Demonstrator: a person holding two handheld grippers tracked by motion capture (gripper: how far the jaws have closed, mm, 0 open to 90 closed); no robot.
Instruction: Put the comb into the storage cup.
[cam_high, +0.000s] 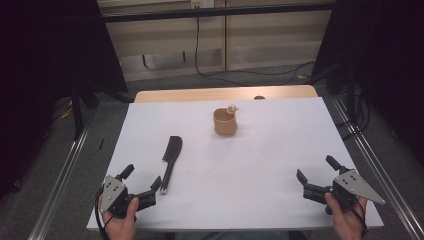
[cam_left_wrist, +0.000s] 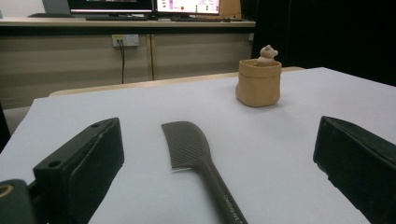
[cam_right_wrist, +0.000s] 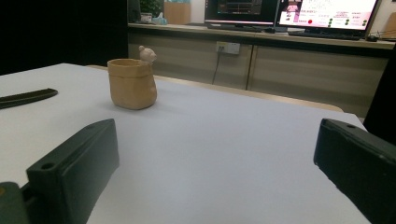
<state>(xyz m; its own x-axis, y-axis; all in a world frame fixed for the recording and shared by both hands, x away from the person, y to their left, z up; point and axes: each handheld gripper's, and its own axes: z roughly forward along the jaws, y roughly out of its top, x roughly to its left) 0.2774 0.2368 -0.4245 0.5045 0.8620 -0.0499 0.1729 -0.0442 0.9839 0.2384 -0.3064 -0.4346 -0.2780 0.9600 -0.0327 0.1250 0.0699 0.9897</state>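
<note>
Spatula (cam_high: 170, 160) is the thing we care about now, because it lies nearest our left gripper (cam_high: 143, 178). In the high view it sits in the lower left part of the frame, flat on the white table (cam_high: 260, 165). Its wide end points up the picture and its thin handle points down toward our left hand (cam_high: 120, 220).

In the left gripper view the spatula (cam_left_wrist: 198, 158) runs up the middle of the frame, right between the two black jaws. The jaws are spread wide and pinch nothing. The handle tip is just beside one jaw but we cannot tell if it touches.

Our right gripper (cam_high: 316, 176) waits in the lower right of the high view. Its jaws are spread wide too, with nothing in them.

We think the spatula is light. The wide end looks soft and bendy, so it may flop if we grab there. The handle looks stiff and thin. It may be a bit slippery. So we should pinch the handle, near its middle, and squeeze across its thin sides.

A small brown cup (cam_high: 225, 122) stands upright in the upper middle, well apart from the spatula. A tiny bear (cam_high: 231, 108) peeks over its rim.
</note>
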